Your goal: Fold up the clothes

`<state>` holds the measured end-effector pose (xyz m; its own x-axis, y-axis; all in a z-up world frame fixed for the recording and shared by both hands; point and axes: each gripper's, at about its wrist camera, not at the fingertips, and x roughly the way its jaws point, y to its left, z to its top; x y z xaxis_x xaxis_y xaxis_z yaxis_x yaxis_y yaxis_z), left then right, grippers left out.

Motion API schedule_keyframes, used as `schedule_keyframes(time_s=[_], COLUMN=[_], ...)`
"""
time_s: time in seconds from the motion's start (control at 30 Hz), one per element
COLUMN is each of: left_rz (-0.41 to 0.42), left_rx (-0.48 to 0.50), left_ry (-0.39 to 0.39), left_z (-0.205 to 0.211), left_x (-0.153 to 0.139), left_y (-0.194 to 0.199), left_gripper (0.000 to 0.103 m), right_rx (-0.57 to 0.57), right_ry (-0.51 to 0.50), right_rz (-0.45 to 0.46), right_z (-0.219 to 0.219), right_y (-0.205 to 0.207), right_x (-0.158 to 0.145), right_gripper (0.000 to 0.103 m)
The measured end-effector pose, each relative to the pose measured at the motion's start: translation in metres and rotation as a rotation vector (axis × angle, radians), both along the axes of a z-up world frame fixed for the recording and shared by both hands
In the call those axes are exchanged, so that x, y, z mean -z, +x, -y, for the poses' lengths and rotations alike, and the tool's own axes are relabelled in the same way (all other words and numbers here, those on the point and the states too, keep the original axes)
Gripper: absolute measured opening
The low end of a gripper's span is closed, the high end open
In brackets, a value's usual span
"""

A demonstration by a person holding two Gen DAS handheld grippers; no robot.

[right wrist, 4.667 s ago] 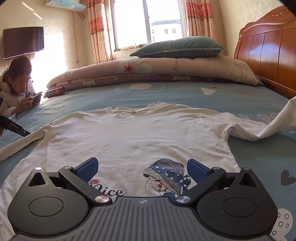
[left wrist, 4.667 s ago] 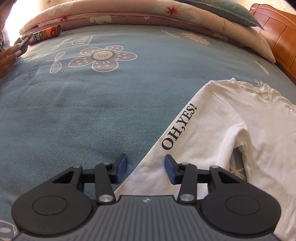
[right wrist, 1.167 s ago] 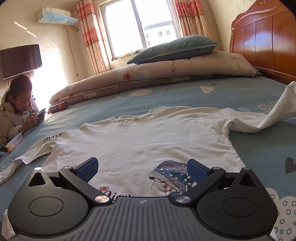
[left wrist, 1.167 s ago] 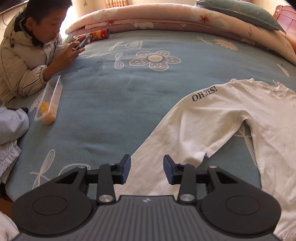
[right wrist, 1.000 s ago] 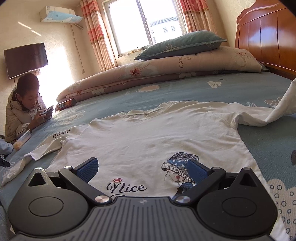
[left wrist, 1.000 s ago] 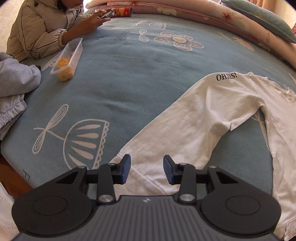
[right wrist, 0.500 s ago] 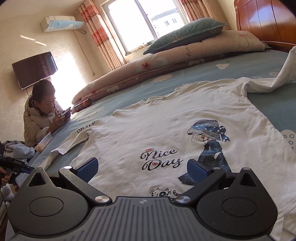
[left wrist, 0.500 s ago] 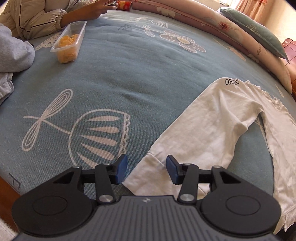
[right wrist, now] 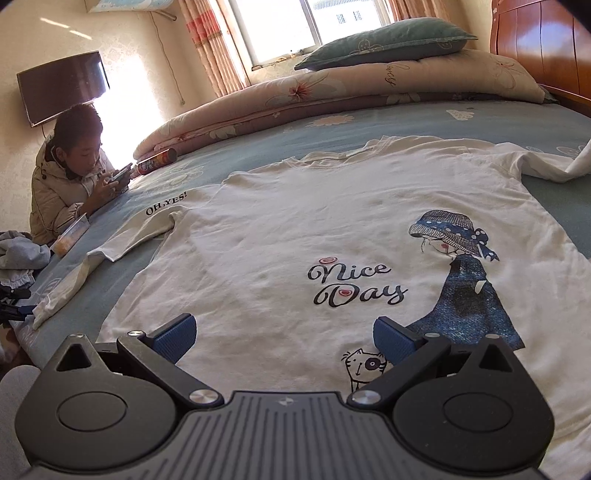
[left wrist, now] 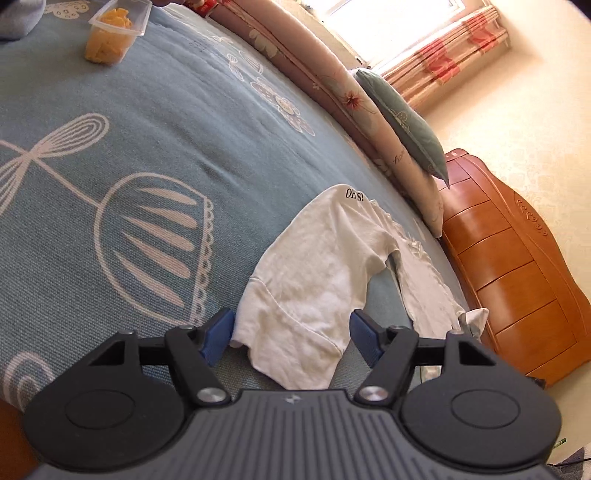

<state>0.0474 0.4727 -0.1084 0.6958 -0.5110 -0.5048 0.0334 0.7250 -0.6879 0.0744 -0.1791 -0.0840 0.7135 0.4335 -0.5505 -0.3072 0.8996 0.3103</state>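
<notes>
Left fingers [left wrist: 221,332] gape wide astride the sleeve cuff [left wrist: 295,343], right fingers [right wrist: 173,338] gape empty over the flat shirt [right wrist: 332,229] hem; likely best pinching the cuff squarely.

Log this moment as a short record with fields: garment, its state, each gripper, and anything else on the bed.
garment: white long-sleeve shirt, "Nice Day" print facing up
state: spread flat on the blue bedspread, not yet folded
left sleeve cuff: lies between the open fingers of the left gripper
left gripper: open, nothing clamped
right gripper: open, over the shirt's hem
also on bed: snack container, can, rolled quilt, pillow
</notes>
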Motion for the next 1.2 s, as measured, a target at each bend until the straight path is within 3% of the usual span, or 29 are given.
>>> schedule_keyframes(time_s=[0.23,0.4,0.5,0.57,0.63,0.7,1.0,1.2], left_rz=[0.003,0.017,0.040,0.022,0.000,-0.014,-0.067,-0.039], left_rx=[0.031,0.049,0.030,-0.001,-0.035,-0.067,-0.225,-0.295], left_ry=[0.011,-0.039,-0.017,0.012,0.050,0.088,0.243,0.260], left_z=[0.014,0.017,0.022,0.024,0.025,0.025,0.010,-0.010], left_x=[-0.001,0.005,0.006,0.005,0.003,-0.003,-0.035,-0.065], left_y=[0.036,0.012,0.002,0.006,0.010,0.013,0.027,0.035], left_gripper=[0.069,0.069,0.064,0.050,0.015,0.005,0.004,0.004], right_rx=[-0.057,-0.080,-0.069,-0.063,-0.068,-0.082,-0.079,-0.079], right_ry=[-0.025,-0.074,-0.051,-0.050,-0.065,-0.080,-0.102,-0.106], right_rz=[0.000,0.023,0.003,-0.009,-0.002,0.005,0.024,0.028], right_z=[-0.033,-0.039,-0.037,-0.039,-0.041,-0.042,-0.042,-0.042], right_y=[0.005,0.000,0.004,0.007,0.005,0.003,0.001,0.001], right_x=[-0.004,-0.007,-0.003,0.001,0.001,0.000,-0.002,-0.003], right_gripper=[0.103,0.103,0.103,0.103,0.103,0.103,0.103,0.103])
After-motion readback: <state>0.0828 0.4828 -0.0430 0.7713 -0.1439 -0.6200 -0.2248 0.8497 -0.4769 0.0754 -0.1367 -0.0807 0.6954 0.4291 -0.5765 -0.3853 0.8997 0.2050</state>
